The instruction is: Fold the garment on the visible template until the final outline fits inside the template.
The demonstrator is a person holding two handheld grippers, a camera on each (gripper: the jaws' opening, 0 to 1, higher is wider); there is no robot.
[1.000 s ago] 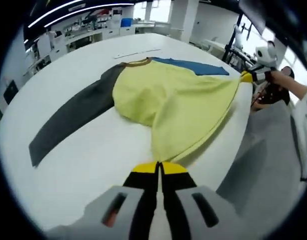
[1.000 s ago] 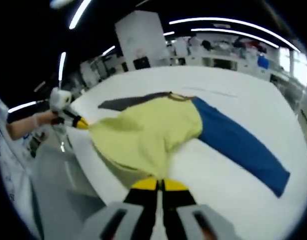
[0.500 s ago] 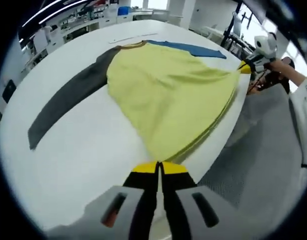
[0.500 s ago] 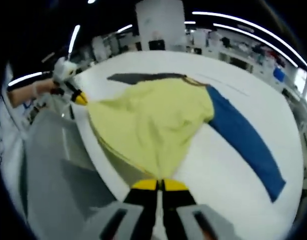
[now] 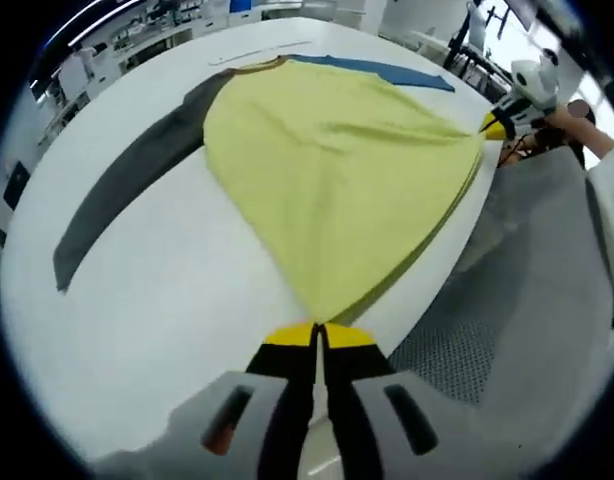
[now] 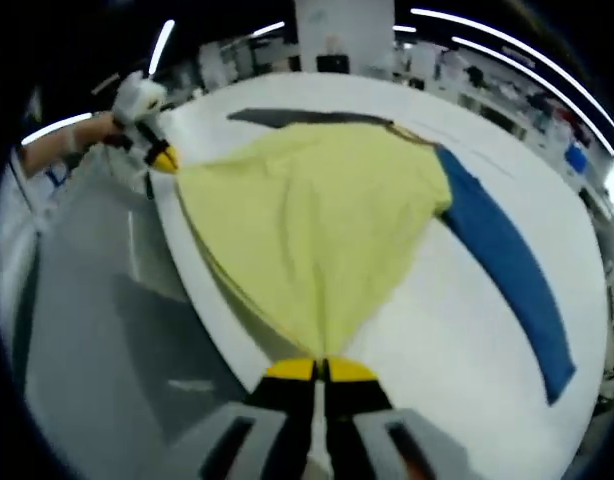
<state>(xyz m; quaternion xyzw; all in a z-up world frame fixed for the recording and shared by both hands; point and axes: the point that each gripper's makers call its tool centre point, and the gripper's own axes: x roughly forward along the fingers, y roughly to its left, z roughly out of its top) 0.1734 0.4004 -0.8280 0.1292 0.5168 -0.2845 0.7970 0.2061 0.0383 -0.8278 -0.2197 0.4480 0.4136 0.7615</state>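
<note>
A long-sleeved shirt with a yellow body (image 5: 327, 170), a dark grey sleeve (image 5: 127, 195) and a blue sleeve (image 5: 382, 70) lies on a white table (image 5: 157, 310). My left gripper (image 5: 317, 333) is shut on one corner of the yellow hem, stretched taut. In the right gripper view the same yellow body (image 6: 317, 220) spreads out, blue sleeve (image 6: 512, 280) on the right, grey sleeve (image 6: 287, 117) far behind. My right gripper (image 6: 318, 368) is shut on the other hem corner. Each gripper appears in the other's view: the right gripper (image 5: 499, 122) and the left gripper (image 6: 159, 158), both at the table edge.
The hem runs along the table's near edge (image 5: 457, 260), with grey floor (image 5: 527, 300) beyond it. A person's hand and sleeve (image 5: 587, 150) hold the far gripper. A thin line is marked on the table (image 5: 257, 53) past the collar. Lab benches stand in the background.
Both grippers have pulled the hem toward the table edge and apart; the bunched yellow body has spread flat and taut. Both cameras have tilted to look down more steeply.
</note>
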